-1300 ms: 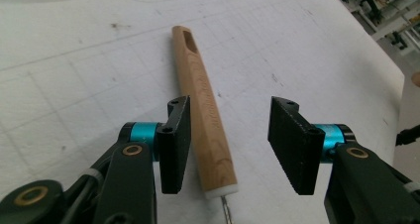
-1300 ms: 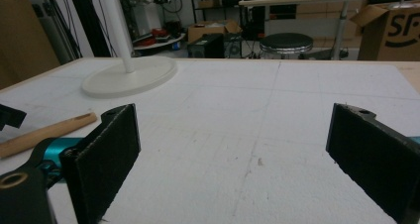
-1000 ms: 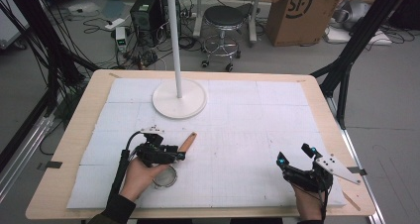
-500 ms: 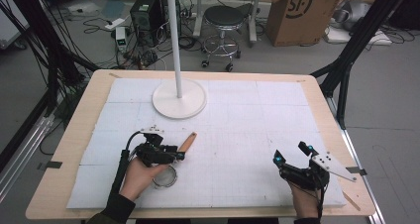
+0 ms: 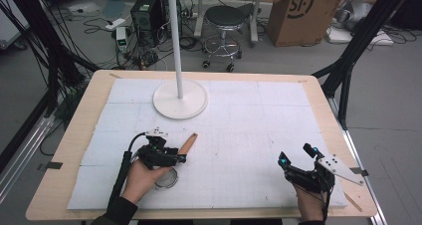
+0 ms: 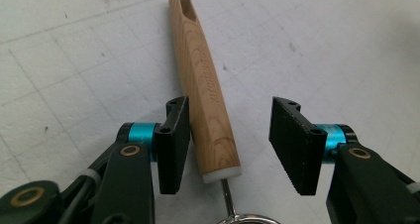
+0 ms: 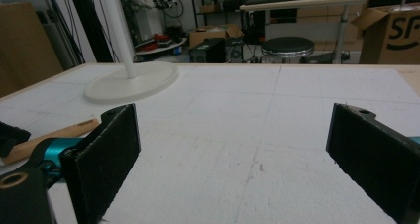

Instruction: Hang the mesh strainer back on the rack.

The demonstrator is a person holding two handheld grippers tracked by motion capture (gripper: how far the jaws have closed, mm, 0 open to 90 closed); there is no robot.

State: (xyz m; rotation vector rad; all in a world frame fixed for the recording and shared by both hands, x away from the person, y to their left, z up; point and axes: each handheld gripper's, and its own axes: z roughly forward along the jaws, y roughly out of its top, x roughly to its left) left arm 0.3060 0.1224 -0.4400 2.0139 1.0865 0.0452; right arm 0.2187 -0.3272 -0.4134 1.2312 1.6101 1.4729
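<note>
A small strainer lies on the white mat, its wooden handle (image 5: 188,144) (image 6: 205,85) pointing away toward the stand and its metal ring (image 5: 166,177) under the person's left hand. My left gripper (image 5: 180,156) (image 6: 231,107) is open and straddles the handle's lower end. The handle lies close against one pad (image 6: 173,144), with a wide gap to the other. A thin metal stem (image 6: 227,196) leaves the handle's white end cap. My right gripper (image 5: 295,155) (image 7: 233,135) is open over bare mat at the front right, with nothing between its jaws.
A white stand with a round base (image 5: 180,99) (image 7: 131,80) and a tall pole rises at the back left of the mat (image 5: 249,120). The wooden table edge (image 5: 199,75) borders the mat. A stool (image 5: 226,18) and a cardboard box (image 5: 298,11) stand on the floor beyond.
</note>
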